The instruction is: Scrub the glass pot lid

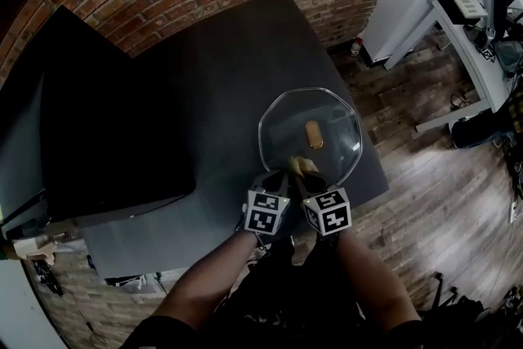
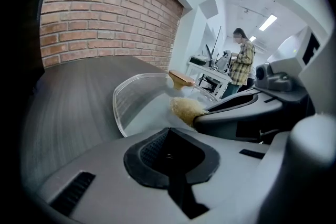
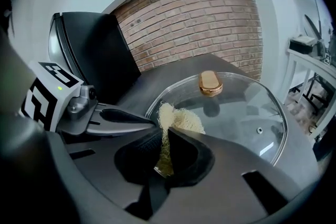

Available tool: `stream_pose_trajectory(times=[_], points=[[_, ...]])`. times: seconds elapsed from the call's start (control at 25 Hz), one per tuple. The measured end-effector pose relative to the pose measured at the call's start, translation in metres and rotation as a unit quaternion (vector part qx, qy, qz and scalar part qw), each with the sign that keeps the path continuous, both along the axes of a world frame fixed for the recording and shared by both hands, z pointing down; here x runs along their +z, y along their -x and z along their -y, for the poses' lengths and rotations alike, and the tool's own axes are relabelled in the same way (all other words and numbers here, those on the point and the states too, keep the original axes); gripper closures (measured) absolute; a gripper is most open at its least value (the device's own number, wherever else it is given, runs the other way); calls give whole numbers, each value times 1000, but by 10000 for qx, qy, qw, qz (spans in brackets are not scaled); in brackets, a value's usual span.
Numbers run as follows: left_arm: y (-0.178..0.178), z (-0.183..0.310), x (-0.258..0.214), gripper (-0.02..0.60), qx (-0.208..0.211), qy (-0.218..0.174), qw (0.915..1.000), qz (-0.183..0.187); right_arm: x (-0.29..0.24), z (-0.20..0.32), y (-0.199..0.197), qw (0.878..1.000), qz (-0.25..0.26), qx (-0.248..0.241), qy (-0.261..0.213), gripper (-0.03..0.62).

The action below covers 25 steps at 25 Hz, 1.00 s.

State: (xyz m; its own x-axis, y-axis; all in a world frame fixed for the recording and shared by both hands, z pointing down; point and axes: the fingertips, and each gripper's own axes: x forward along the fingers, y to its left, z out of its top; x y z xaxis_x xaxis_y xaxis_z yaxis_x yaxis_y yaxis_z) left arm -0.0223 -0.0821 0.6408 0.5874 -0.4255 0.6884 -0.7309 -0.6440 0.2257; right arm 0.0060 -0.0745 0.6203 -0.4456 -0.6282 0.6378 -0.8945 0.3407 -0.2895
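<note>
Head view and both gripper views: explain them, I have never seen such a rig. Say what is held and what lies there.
No robot here: a person holds a two-jawed tool in each hand. The head view looks down from the person's head; each gripper view looks along one tool's jaws. On the dark table lies a glass pot lid with a golden knob. The right gripper is shut on a pale fibrous scrubber at the lid's near edge. The left gripper is shut and empty beside it.

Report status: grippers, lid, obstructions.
Right gripper shut on scrubber. Left gripper shut, empty. Lid flat on table, scrubber at near rim. Nothing blocking.
</note>
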Motion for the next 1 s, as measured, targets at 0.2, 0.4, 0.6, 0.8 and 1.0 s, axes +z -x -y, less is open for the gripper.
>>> stream_pose_trajectory(times=[0.2, 0.4, 0.6, 0.8, 1.0], points=[[-1, 0, 0, 550, -121, -12, 9999, 99, 0, -6, -9, 9987, -55, -493, 68, 554], [1, 2, -1, 551, -317, 10, 9994, 168, -3, -8, -30, 9971, 19, -749, 114, 554], [2, 4, 3, 550, -376, 4, 9991, 217, -1, -4, -58, 9965, 18, -807, 194, 554], [2, 1, 2, 550, -383, -6, 9990, 233, 0, 11, -92, 9964, 4, -793, 291, 554], [-1, 0, 2, 551, -499, -28, 9984, 272, -2, 36, -123, 9943, -163, -950, 463, 554]])
